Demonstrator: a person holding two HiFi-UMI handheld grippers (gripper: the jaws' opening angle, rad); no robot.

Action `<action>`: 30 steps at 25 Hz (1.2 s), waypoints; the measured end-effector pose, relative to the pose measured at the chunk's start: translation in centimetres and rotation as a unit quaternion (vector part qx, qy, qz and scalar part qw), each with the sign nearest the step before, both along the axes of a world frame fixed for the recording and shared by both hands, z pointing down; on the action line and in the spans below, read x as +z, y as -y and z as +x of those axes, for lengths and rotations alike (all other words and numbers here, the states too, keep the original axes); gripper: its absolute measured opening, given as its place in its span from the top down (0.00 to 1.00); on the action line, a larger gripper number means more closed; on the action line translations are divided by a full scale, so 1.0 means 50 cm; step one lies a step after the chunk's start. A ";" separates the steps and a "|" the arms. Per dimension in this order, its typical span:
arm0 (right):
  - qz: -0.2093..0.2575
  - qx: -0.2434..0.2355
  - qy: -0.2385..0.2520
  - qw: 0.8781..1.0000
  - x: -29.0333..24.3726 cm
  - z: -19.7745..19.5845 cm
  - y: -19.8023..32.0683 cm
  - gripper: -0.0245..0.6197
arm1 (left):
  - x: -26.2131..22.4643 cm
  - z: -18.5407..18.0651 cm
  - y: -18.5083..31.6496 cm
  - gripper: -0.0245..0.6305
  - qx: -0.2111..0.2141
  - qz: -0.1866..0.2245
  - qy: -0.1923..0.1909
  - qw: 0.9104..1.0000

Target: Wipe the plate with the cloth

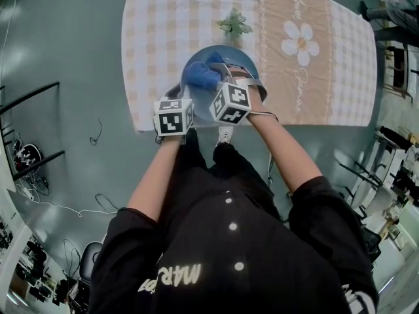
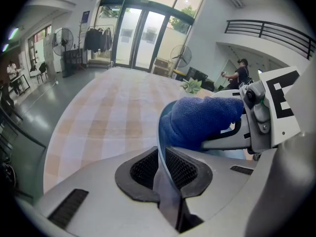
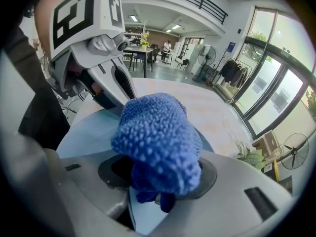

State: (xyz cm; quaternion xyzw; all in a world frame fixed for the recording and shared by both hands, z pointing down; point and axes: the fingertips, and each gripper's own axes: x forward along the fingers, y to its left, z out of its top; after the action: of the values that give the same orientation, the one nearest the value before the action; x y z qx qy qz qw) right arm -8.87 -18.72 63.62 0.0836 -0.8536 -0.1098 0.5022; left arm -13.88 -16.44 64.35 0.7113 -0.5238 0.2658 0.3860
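Note:
A blue-grey plate hangs tilted over the near edge of the table. My left gripper is shut on the plate's left rim. In the left gripper view that rim runs edge-on between the dark pads. My right gripper is shut on a bunched blue cloth, which rests against the plate's face. In the right gripper view the cloth fills the jaws, with the plate beneath it and the left gripper just beyond.
The table wears a peach checked cloth with a white flower print. A small green plant stands just behind the plate. Grey floor with cables lies to the left, shelving to the right.

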 end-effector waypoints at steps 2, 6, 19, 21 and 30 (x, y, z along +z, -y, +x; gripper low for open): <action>-0.003 0.002 -0.001 1.000 -0.001 0.013 -0.002 0.66 | -0.001 0.000 -0.002 0.88 0.002 0.000 0.001 1.000; -0.004 0.006 -0.005 1.000 -0.001 0.033 0.000 0.66 | -0.003 0.000 0.002 0.88 -0.003 -0.002 -0.001 1.000; -0.006 0.009 -0.041 0.999 0.005 0.110 -0.005 0.66 | -0.002 0.000 0.000 0.88 -0.019 -0.011 -0.004 1.000; -0.007 0.010 -0.047 0.999 0.007 0.124 -0.006 0.66 | -0.002 0.000 0.000 0.88 -0.019 -0.011 -0.004 1.000; -0.007 0.014 -0.073 0.997 0.009 0.177 -0.009 0.66 | -0.002 -0.001 -0.001 0.88 -0.020 -0.014 0.001 1.000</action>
State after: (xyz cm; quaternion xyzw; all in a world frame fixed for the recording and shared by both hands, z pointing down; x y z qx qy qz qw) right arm -0.04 -18.25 64.09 0.0843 -0.8142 -0.1028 0.5652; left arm -13.95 -16.37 64.25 0.6952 -0.5343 0.2662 0.4004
